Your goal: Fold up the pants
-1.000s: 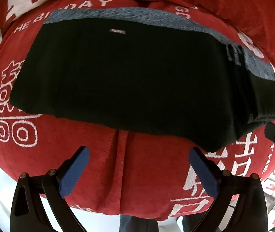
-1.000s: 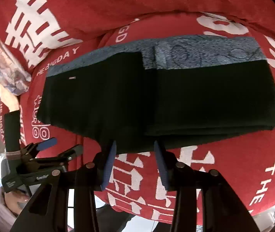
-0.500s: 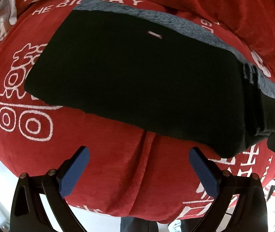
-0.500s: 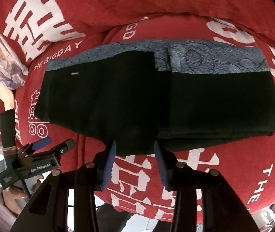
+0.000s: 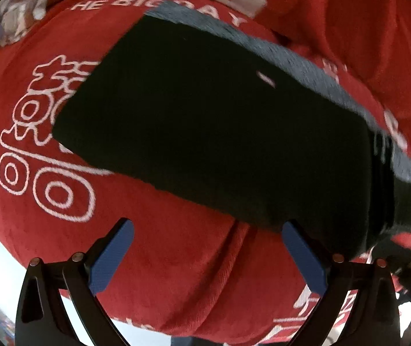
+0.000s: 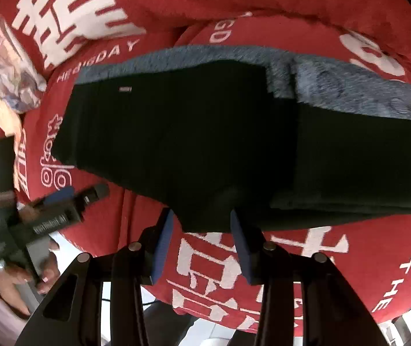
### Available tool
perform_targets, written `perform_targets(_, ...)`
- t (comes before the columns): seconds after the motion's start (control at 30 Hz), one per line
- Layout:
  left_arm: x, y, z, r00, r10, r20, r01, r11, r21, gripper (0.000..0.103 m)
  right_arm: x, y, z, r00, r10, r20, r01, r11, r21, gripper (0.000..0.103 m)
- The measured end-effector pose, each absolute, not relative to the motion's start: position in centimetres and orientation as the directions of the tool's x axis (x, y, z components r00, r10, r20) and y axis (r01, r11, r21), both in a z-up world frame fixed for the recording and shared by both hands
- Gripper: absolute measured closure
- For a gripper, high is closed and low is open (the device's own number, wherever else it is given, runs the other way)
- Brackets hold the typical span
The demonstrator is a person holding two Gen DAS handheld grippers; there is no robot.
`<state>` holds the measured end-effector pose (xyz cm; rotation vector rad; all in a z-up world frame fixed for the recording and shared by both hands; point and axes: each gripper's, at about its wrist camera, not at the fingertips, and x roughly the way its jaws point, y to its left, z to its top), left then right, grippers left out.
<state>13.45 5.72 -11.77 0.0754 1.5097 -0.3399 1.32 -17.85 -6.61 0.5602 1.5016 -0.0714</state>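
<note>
Red cushion (image 6: 306,259) bears folded pants (image 6: 205,144) just beyond both grippers' spread, empty fingers (image 6: 162,239).

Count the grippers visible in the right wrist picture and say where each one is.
2. The right gripper is at bottom centre, near the black pants; the left gripper is at the left edge, in a hand.

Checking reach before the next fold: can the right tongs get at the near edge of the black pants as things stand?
Probably yes. The right tongs stand open just at the near edge of the pants, with only red cover around and nothing between them.
</note>
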Motion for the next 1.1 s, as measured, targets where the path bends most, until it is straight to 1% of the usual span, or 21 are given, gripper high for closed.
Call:
perform_targets(0.1,14.7,7.7,-11.3,0.06,-0.207,-0.977,0.226,0.956,-0.189,0.0,1.8,-17.1,-7.0,0.084,0.278,-0.957,0.363,0.886,0.29,0.058)
perform_targets(0.17,15.7,9.3,-11.1,0.085,-0.244,-0.966,0.197,0.954,-0.224,0.0,2.4,-16.5,-6.8,0.089,0.235,-0.968,0.329,0.91,0.251,0.058)
perform_targets(0.3,16.5,11.2,-11.2,0.094,-0.346,-0.934,0.136,0.933,-0.332,0.0,4.3,-15.6,-6.8,0.115,0.167,-0.979,0.235,0.953,0.19,0.057)
perform_targets(0.47,16.8,12.9,-12.8,0.067,-0.499,-0.864,0.024,0.866,-0.499,0.0,5.5,-15.5,-10.2,0.062,0.194,-0.979,0.241,0.949,0.204,0.055)
perform_targets(0.53,17.1,13.4,-13.5,0.074,-0.536,-0.841,-0.008,0.843,-0.538,0.0,5.5,-15.3,-10.5,0.072,0.192,-0.979,0.237,0.95,0.204,0.052)
perform_targets(0.57,17.1,13.7,-13.6,0.085,-0.553,-0.829,-0.018,0.831,-0.556,0.0,5.4,-15.1,-10.4,0.082,0.197,-0.977,0.228,0.951,0.211,0.046)
perform_targets(0.6,17.1,13.7,-13.6,0.095,-0.564,-0.82,-0.024,0.822,-0.568,0.0,5.4,-14.9,-10.4,0.085,0.197,-0.977,0.217,0.953,0.211,0.043)
perform_targets(0.7,17.7,14.1,-13.6,0.122,-0.588,-0.799,-0.047,0.801,-0.597,0.0,5.4,-14.6,-10.4,0.086,0.188,-0.978,0.193,0.96,0.202,0.041)
perform_targets(0.8,17.9,14.2,-13.8,0.149,-0.591,-0.793,-0.076,0.793,-0.605,0.0,5.7,-15.0,-10.4,0.084,0.212,-0.974,0.212,0.951,0.226,0.041)
perform_targets(1.0,17.3,13.0,-13.4,0.183,-0.563,-0.806,-0.048,0.814,-0.579,0.0,5.6,-15.8,-10.2,0.083,0.239,-0.967,0.226,0.941,0.252,0.041)
perform_targets(1.03,17.3,13.0,-13.3,0.183,-0.572,-0.8,-0.057,0.806,-0.59,0.0,5.5,-15.8,-10.2,0.079,0.237,-0.968,0.223,0.943,0.249,0.041)
perform_targets(1.1,17.3,12.6,-12.8,0.186,-0.641,-0.745,-0.083,0.745,-0.662,0.0,5.5,-15.9,-10.2,0.075,0.239,-0.968,0.225,0.942,0.25,0.041)
